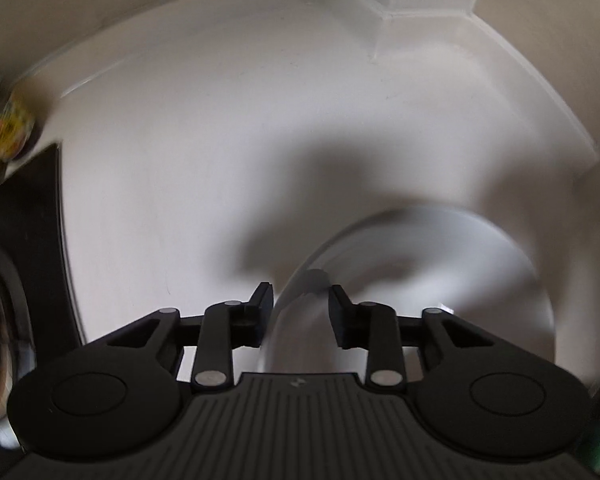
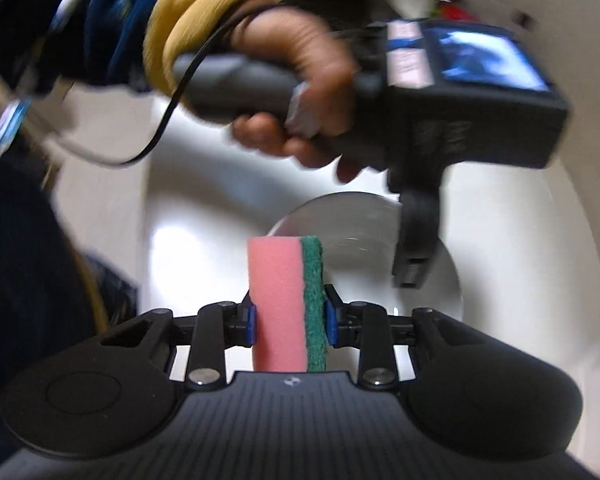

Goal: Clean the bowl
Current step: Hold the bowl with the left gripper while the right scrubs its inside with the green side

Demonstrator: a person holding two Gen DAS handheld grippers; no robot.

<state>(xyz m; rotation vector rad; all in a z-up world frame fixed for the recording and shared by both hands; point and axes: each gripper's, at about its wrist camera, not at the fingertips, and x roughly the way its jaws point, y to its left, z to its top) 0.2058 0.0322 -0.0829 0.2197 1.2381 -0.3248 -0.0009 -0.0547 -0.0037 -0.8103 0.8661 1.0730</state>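
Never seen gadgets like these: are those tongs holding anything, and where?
The right tongs pinch a pink-and-green sponge by its two flat faces. The bowl's rim sits between the left tongs; grip unclear.

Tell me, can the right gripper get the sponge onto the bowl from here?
Probably yes. The right gripper grips the sponge just above the bowl, with nothing between them. The left gripper hangs over the bowl's far side and could crowd it there.

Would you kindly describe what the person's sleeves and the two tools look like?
Both are black plastic: the right hand-held gripper has blue pads, the left hand-held gripper a grey handle, black cable and small screen. The dark blue sleeve ends in a mustard-yellow cuff.
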